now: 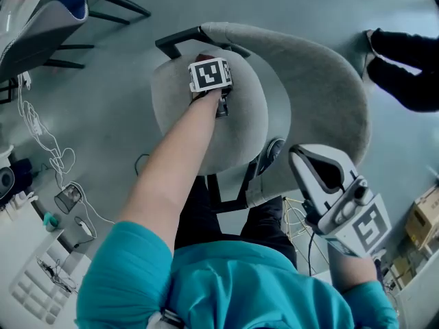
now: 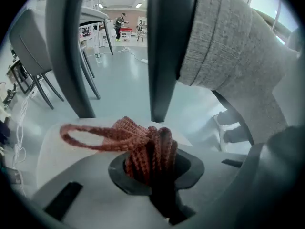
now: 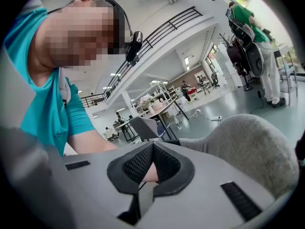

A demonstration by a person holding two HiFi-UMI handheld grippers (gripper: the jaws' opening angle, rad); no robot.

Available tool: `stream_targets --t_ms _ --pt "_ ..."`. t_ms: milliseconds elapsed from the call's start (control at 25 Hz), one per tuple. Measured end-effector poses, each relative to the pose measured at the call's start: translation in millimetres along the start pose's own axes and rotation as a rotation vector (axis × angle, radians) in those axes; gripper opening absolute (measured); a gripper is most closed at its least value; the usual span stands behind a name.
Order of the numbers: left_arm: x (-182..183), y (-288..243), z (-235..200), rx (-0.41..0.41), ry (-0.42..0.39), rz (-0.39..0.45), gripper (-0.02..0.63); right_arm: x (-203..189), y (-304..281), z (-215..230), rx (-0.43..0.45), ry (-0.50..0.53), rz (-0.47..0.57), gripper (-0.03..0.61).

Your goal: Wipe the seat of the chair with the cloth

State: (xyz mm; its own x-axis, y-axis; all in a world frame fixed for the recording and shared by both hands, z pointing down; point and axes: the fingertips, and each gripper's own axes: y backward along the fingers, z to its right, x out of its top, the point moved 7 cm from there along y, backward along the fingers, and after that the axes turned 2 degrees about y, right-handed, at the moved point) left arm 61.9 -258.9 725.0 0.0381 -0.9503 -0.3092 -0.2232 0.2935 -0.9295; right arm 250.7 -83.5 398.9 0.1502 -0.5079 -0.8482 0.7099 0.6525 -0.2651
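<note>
The grey padded chair seat lies below me, its curved grey backrest to the right. My left gripper hangs over the far part of the seat, shut on a reddish knitted cloth. In the left gripper view the cloth is bunched between the jaws of the left gripper. One loop hangs out to the left over the pale seat. My right gripper is held up near my chest, clear of the chair. It is shut with nothing in it.
The dark armrest rises just beyond the left gripper, its posts close ahead. Another person's dark legs stand at the far right. Cables trail on the floor at left, and cardboard boxes sit at right.
</note>
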Motion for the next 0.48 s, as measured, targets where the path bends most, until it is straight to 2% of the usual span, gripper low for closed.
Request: stream_targets --t_ms 280,480 --pt "-3 -12 50 -0.069 -0.045 -0.018 0.063 7 23 1 0.009 -0.040 0.031 -0.002" --pt "-12 -25 99 -0.182 -0.087 -0.066 0.063 7 35 8 0.003 -0.053 0.051 -0.002"
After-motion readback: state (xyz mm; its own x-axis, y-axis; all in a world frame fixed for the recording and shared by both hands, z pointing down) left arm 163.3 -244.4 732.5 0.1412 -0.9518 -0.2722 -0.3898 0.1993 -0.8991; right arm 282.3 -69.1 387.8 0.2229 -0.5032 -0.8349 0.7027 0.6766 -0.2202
